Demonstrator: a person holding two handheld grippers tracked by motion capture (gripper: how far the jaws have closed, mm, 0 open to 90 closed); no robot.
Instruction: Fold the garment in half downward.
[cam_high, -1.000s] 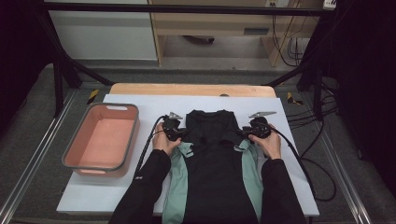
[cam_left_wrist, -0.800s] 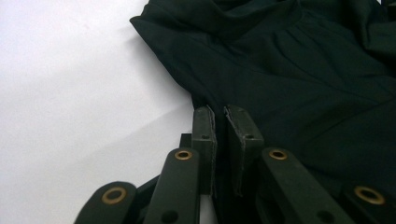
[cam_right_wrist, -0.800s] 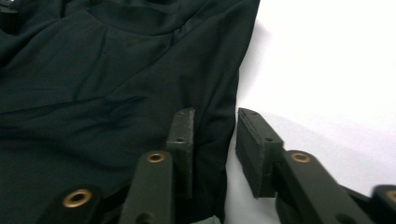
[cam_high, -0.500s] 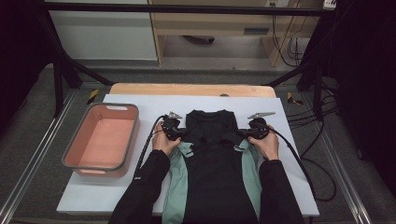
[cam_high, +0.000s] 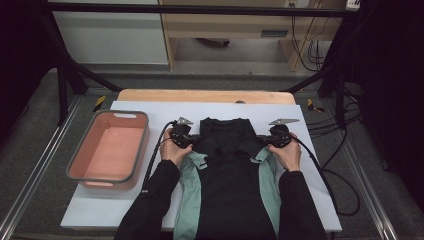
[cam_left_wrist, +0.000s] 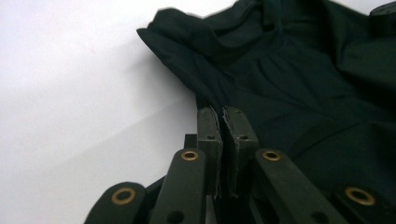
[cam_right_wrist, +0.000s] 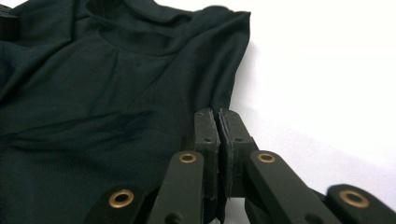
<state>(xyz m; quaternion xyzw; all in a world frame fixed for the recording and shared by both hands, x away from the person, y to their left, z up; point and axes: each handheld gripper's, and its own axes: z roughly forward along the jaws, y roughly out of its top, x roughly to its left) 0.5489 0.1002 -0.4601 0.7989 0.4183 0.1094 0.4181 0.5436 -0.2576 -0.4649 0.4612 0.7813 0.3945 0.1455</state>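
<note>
A black shirt (cam_high: 230, 165) with mint-green side panels lies flat on the white desk (cam_high: 320, 190), collar away from the person. From above, a pink tub (cam_high: 80, 165) sits left of it. The left gripper (cam_left_wrist: 220, 122) and right gripper (cam_right_wrist: 219, 122), both just closing, pinch the shirt's opposite shoulder edges, cloth between the fingers. Both hands rest low, forearms parallel.

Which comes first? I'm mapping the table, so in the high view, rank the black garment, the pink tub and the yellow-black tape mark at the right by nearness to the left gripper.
From the left gripper:
1. Black garment, pinched at its left edge.
2. Pink tub, on the table's left side.
3. Yellow-black tape mark, on the floor beyond the table's right corner.
</note>
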